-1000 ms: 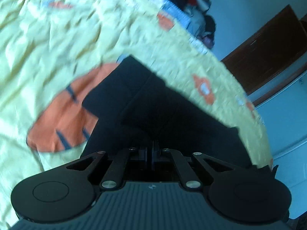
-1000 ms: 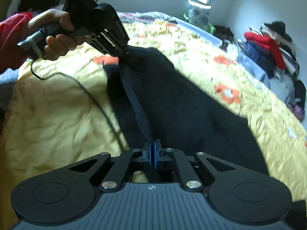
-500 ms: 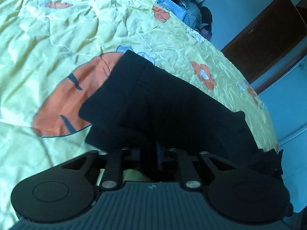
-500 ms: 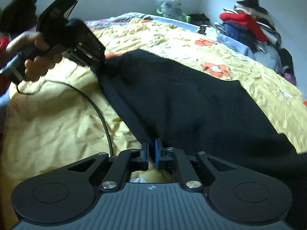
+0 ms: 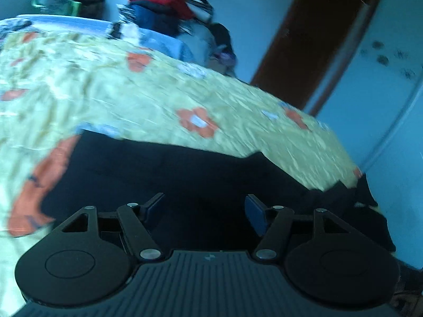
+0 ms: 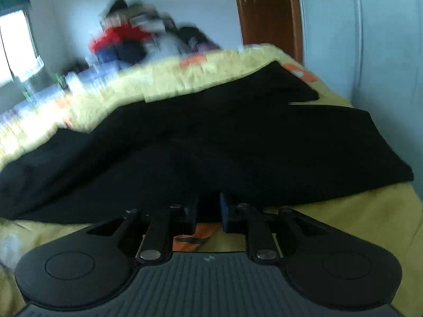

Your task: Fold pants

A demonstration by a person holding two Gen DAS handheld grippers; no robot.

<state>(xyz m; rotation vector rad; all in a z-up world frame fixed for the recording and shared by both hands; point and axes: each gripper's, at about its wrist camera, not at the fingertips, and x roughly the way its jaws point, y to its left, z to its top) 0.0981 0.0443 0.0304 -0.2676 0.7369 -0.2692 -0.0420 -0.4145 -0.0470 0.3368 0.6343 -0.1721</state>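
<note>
The black pants (image 5: pixel 171 174) lie flat on a yellow bedspread with orange flowers (image 5: pixel 158 97). In the left wrist view my left gripper (image 5: pixel 202 208) is wide open just above the near part of the pants, holding nothing. In the right wrist view the pants (image 6: pixel 211 142) spread across the bed, with two layers showing at the far right. My right gripper (image 6: pixel 207 210) is open with a narrow gap between the jaws, at the near edge of the pants, holding nothing. Both views are motion-blurred.
A pile of clothes (image 5: pixel 169 8) lies past the far side of the bed. A brown wooden door (image 5: pixel 317 37) and a pale blue wall (image 5: pixel 391 111) stand to the right. The bed's edge drops off at the right (image 6: pixel 412 211). A window (image 6: pixel 13 47) is at the left.
Both grippers were shut on the pants and have opened and let go. The pants now lie on the bed. Both cameras have swung to face the door side.
</note>
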